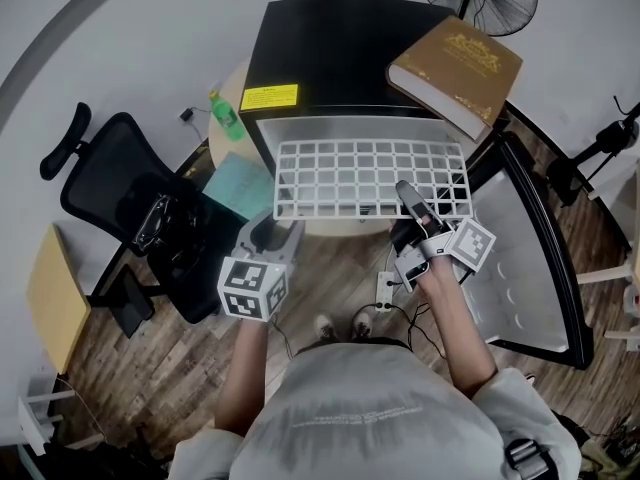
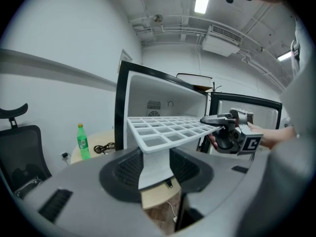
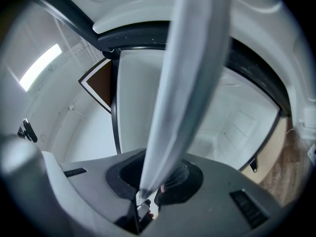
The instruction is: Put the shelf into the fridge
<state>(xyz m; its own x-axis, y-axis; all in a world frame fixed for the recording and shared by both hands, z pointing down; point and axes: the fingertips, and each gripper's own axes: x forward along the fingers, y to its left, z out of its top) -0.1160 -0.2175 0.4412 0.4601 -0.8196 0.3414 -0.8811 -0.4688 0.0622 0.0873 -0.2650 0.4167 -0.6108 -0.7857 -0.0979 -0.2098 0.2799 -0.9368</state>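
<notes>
Gripping a white grid shelf (image 1: 370, 173) by its front edge, a person holds it level. The left gripper (image 1: 272, 230) is clamped on the near left corner, and the right gripper (image 1: 408, 194) pinches the near right rim. The shelf looks light, stiff and smooth, so it is probably best carried by both front corners. Its far edge sits at the mouth of the open black fridge (image 1: 330, 48), whose white inside appears bare. A brown book (image 1: 455, 63) lies on top.
</notes>
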